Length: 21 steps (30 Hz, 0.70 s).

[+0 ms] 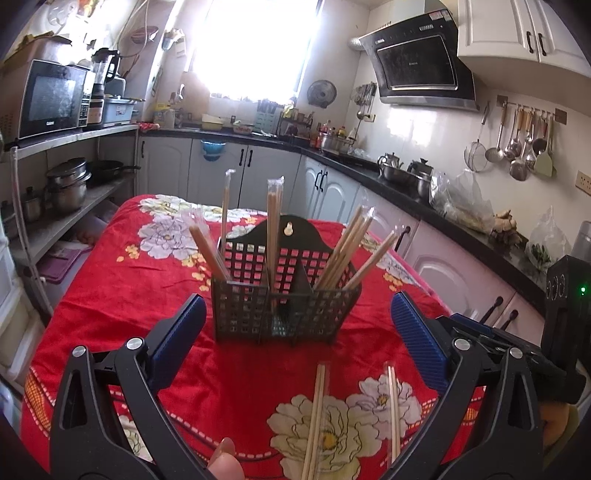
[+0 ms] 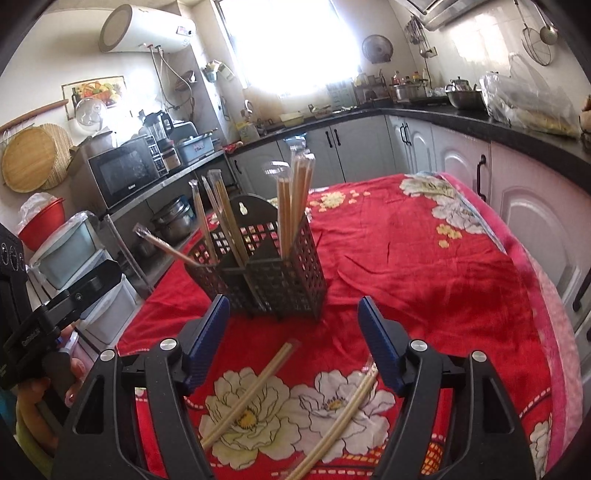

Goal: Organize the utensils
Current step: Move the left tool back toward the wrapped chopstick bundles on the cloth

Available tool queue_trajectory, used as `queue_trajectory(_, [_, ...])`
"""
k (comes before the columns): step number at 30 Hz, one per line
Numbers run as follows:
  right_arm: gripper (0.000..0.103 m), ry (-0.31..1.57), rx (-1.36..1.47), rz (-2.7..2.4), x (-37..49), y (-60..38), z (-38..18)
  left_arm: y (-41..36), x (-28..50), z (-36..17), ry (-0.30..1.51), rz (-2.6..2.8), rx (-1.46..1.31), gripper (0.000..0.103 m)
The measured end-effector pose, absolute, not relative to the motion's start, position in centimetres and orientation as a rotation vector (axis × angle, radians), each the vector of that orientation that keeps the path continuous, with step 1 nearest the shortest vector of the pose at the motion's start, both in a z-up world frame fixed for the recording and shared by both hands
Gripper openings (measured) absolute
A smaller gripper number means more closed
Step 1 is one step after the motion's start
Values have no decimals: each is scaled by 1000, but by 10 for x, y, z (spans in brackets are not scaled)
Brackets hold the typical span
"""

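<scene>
The left tongs [image 1: 297, 321] are spread wide and empty before the black utensil basket [image 1: 284, 295] on the red-clothed counter [image 1: 129, 288]. Two wrapped chopstick pairs [image 1: 316, 417] are seen lying near them. Only the right view shows the water heater [image 2: 147, 27]; the right tongs [image 2: 293, 325] are released, empty.

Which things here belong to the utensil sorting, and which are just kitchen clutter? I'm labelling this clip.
Job:
- black holder
- wrapped chopsticks in it
- two wrapped pairs on the cloth

Clutter:
- microwave
- hanging ladles
- pots

Chopsticks [image 1: 314, 417] cut off, maybe wrapped
</scene>
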State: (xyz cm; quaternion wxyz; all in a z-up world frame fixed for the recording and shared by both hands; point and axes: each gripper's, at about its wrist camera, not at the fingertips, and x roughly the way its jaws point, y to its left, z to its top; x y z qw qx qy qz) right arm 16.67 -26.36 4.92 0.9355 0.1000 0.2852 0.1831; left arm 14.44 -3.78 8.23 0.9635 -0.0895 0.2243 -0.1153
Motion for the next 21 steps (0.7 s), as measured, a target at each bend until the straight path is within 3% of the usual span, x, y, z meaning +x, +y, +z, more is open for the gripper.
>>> queue_trajectory(21, [69, 724, 206, 300, 157, -289, -8, -65, 147, 31, 614, -272, -101, 92])
